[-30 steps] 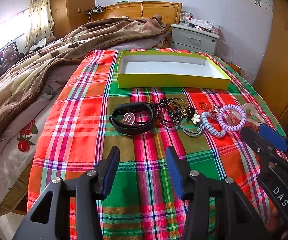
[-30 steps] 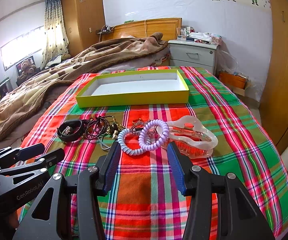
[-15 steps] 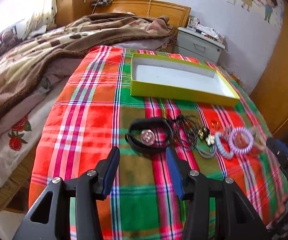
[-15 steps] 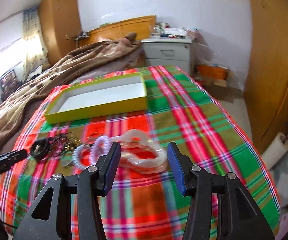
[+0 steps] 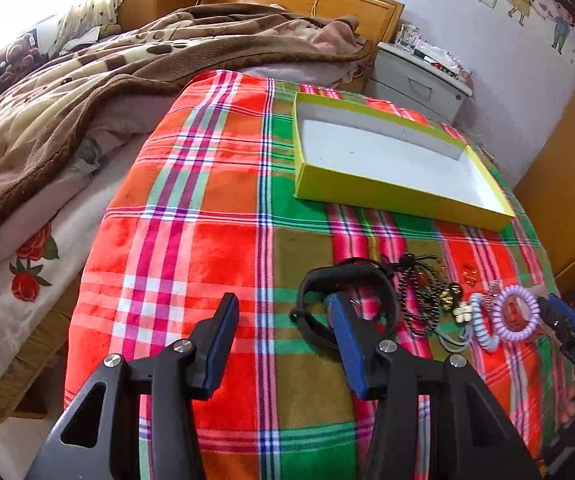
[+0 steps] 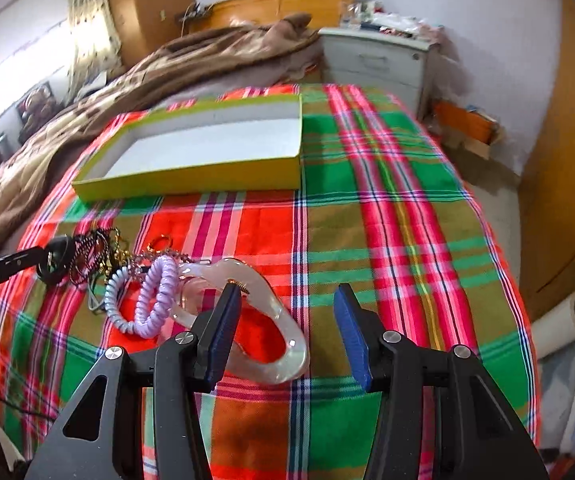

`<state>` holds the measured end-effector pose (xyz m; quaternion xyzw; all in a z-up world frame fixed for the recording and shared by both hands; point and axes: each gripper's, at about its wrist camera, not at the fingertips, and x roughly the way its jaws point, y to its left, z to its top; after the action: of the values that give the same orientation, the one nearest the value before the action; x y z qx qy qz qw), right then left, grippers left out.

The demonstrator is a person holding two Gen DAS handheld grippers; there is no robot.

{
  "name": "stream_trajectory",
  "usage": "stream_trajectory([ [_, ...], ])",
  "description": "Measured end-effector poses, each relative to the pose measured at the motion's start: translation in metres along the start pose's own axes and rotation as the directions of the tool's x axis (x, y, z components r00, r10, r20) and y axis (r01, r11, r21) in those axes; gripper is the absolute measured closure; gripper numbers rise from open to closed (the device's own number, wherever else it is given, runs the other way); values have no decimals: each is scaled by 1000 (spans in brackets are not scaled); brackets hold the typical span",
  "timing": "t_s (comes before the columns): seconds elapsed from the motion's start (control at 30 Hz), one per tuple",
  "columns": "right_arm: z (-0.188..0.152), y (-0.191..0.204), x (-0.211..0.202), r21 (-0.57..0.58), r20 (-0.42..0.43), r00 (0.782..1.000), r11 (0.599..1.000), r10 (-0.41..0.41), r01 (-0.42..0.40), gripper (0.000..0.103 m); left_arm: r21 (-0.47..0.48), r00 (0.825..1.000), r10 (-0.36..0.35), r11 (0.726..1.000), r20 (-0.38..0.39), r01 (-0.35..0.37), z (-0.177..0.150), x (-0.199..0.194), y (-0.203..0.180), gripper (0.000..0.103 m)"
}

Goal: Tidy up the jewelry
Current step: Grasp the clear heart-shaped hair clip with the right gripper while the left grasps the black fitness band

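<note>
A row of jewelry lies on the plaid blanket in front of an empty yellow-green box (image 5: 391, 188) (image 6: 191, 178). In the left wrist view, my left gripper (image 5: 281, 322) is open, its right finger reaching into the loop of a black bracelet (image 5: 311, 316). Right of it lie dark bead strands (image 5: 419, 292), a blue coil tie (image 5: 481, 326) and a purple coil tie (image 5: 515, 314). In the right wrist view, my right gripper (image 6: 287, 320) is open, its left finger over the rim of a clear hair claw (image 6: 279, 320). The purple coil tie (image 6: 157, 300) lies left of the claw.
A brown blanket (image 5: 87, 80) covers the far left of the bed. A grey nightstand (image 6: 375, 60) stands past the bed's far right corner, and a wooden wardrobe (image 6: 567, 184) on the right. The bed edge drops off at right.
My left gripper has moved left and forward, its right finger now at the black bracelet. My right gripper has swung right and closed in on the hair claw. Both stay open.
</note>
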<state>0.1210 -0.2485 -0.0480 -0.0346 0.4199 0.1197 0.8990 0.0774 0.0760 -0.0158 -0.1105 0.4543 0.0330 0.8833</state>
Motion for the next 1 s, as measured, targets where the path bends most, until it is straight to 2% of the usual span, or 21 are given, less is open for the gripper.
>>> stream_trajectory([
  [0.2, 8, -10, 11, -9, -77, 993, 996, 85, -86, 55, -11, 999, -12, 1000, -34, 11, 3, 10, 4, 53],
  [0.3, 7, -9, 8, -21, -78, 989, 992, 124, -126, 80, -12, 999, -19, 1000, -39, 18, 5, 13, 4, 53],
  [0.4, 6, -8, 7, -24, -63, 992, 994, 109, -111, 89, -10, 999, -15, 1000, -39, 15, 6, 13, 4, 53],
  [0.53, 2, -12, 4, 4, -48, 992, 994, 113, -113, 89, 13, 999, 0, 1000, -40, 0, 6, 14, 0, 53],
  [0.73, -1, -25, -8, 71, 7, 998, 995, 70, -70, 90, 34, 999, 4, 999, -42, -2, 8, 16, -2, 54],
  [1.0, -3, -41, -20, 131, 45, 998, 990, 48, -54, 90, 122, 997, 49, 992, -52, -42, 16, 25, -12, 56],
])
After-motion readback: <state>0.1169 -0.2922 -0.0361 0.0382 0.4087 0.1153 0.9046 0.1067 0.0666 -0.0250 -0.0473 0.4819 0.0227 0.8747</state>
